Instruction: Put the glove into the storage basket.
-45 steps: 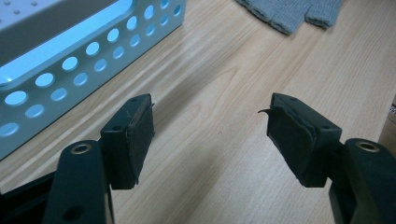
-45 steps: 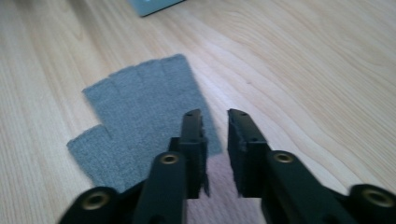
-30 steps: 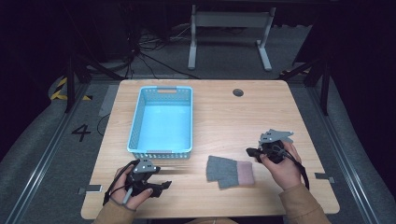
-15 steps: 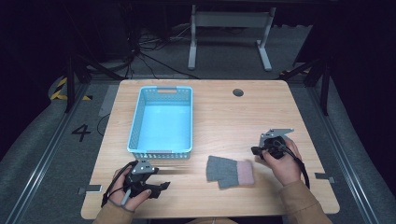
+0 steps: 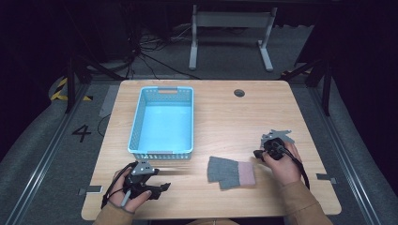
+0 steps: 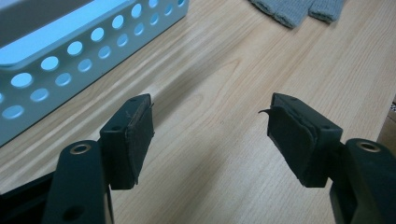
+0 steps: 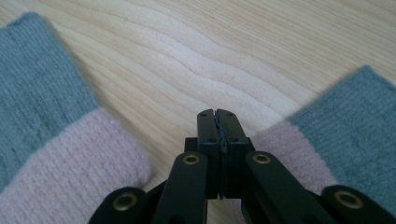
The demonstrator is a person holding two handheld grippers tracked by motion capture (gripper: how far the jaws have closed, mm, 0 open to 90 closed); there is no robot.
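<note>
Dark room around a pale wood worktop [image 5: 220, 117]; grey floor with cables and a metal stand behind it, a "4" marked on the floor at the left.

Count: one worktop, one basket, two socks, two tools.

One light-blue perforated plastic basket [image 5: 137, 123] stands on the left half of the worktop, long axis running away from the person, nothing inside it. In the left gripper view its holed wall [image 6: 70, 51] runs across the upper left.

Two socks [image 5: 231, 172], grey with pink cuffs, lie flat on the worktop near the front edge, right of the basket and clear of it. In the high view they overlap into one patch: long axis across the worktop, grey ends toward the basket, pink cuffs toward the right hand. In the right gripper view they splay apart, one sock [image 7: 56, 140] at left and the other sock [image 7: 345, 135] at right, pink ends nearest the camera, bare wood between.

Right tool [image 5: 259, 153] [image 7: 217, 114]: jaws pressed together, nothing in them, tip low over the bare wood between the two pink cuffs, just beside the socks.

Left tool [image 5: 162, 186] [image 6: 210, 135]: jaws wide apart, nothing between them, held low at the front left corner, pointing toward the socks, well apart from them.
</note>
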